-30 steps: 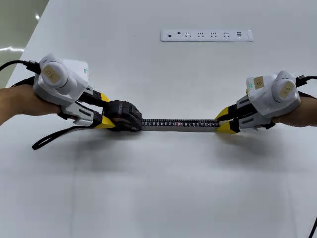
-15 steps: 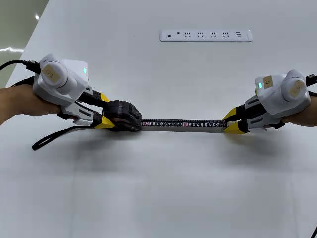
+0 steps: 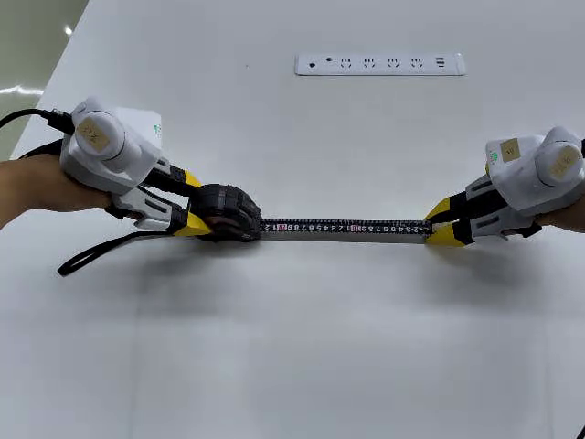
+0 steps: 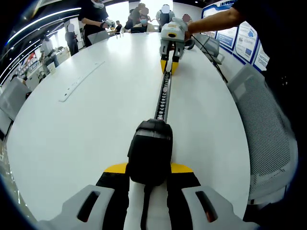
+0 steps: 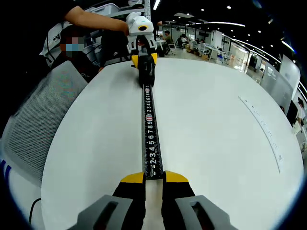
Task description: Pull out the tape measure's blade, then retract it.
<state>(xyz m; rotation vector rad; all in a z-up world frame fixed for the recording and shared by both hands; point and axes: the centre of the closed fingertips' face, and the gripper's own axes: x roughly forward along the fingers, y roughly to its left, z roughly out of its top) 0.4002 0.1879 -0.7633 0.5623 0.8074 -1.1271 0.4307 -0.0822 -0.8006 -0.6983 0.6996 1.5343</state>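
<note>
The left hand-held gripper (image 3: 195,203), at the left of the head view, is clamped on the black tape measure case (image 3: 226,213), with its yellow-tipped jaws pressing the case from either side. In the left gripper view the case sits between those jaws, low in the centre of the frame. The right hand-held gripper (image 3: 441,223), near the right edge of the head view, has its jaws pinched narrow on the end of the blade (image 3: 343,227). The blade lies extended on the white table (image 3: 302,347), running straight across mid-frame between the two hand-held grippers, numbers facing up. A black strap (image 3: 91,253) lies on the table toward the lower left, below the left hand-held gripper. A white power strip (image 3: 380,64) lies at the upper centre, well apart from the blade.
</note>
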